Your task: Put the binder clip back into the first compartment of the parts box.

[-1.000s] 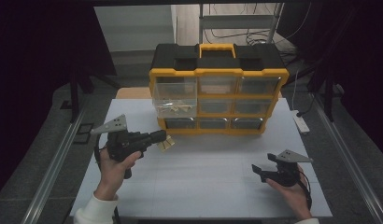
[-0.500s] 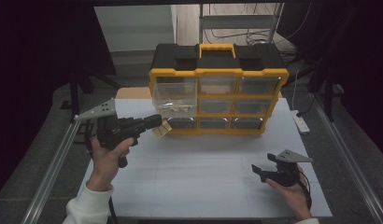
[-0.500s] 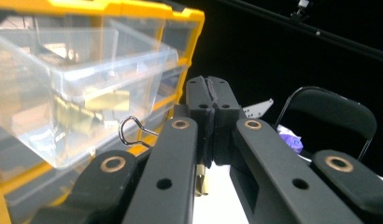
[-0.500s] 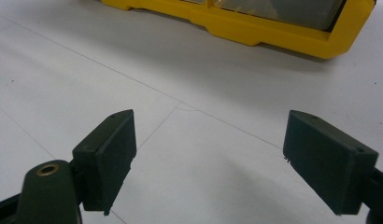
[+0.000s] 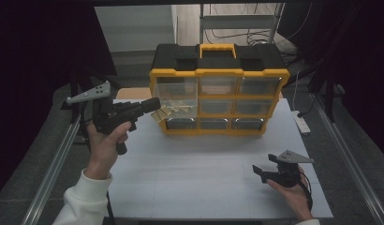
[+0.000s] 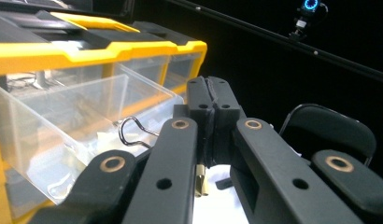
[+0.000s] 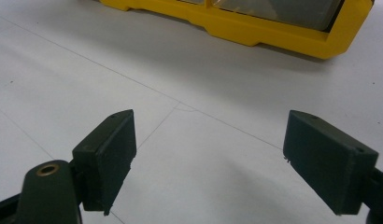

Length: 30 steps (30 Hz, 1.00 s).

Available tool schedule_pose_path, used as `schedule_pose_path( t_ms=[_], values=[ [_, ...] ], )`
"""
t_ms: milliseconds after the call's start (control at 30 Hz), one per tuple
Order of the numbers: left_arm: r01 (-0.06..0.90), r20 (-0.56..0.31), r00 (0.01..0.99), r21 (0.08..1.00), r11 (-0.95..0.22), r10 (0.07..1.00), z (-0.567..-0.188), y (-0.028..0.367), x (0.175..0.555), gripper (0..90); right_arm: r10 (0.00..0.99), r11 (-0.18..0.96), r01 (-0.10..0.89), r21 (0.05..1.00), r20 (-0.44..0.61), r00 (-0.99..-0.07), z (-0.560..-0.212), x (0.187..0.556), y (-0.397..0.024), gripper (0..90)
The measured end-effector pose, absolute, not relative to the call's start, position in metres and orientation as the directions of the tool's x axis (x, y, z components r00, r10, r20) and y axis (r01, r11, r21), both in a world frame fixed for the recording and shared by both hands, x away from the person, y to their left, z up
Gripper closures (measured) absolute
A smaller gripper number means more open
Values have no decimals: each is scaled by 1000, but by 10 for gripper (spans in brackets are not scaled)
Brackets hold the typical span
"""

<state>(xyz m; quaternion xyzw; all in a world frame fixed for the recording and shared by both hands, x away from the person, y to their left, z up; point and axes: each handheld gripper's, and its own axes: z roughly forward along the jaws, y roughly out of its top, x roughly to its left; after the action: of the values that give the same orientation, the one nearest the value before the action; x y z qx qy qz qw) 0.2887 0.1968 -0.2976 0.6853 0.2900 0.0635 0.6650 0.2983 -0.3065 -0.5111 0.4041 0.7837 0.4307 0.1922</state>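
Your left tongs (image 5: 152, 104) are clamped tight, jaws pressed together, gripping what looks like a small brass-coloured piece (image 6: 202, 181) between them; too small to name for sure; a bent wire clip (image 6: 131, 132) shows just beside the jaws in the left gripper view; tongs sit raised off the counter (image 5: 204, 173), tip right at the pulled-out clear drawer (image 5: 178, 107) on the left side of the yellow-and-black organiser box (image 5: 219, 89); drawer holds pale bits, can't tell what.

Your right tongs (image 5: 261, 171) are spread wide w/ nothing between, low over the white counter, well apart from the box; box base stands across the top of the right gripper view.

Around: power strip (image 5: 301, 123) at counter's right edge; metal rails both sides; cables behind the box; no readable labels or writing.
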Motion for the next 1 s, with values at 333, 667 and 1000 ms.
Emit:
schedule_pose_path(
  t_ms=[333, 667, 1000],
  values=[
    [304, -285, 813, 952, 46, 507, -280, 190, 306, 893, 799, 303, 468, 830, 46, -599, -511, 299, -307, 175],
    [301, -258, 794, 953, 13, 550, -269, 179, 328, 892, 798, 301, 467, 831, 49, -601, -511, 298, -307, 175],
    [325, -268, 754, 946, 15, 599, -276, 171, 354, 887, 798, 297, 470, 831, 54, -600, -511, 298, -307, 175]
  ],
)
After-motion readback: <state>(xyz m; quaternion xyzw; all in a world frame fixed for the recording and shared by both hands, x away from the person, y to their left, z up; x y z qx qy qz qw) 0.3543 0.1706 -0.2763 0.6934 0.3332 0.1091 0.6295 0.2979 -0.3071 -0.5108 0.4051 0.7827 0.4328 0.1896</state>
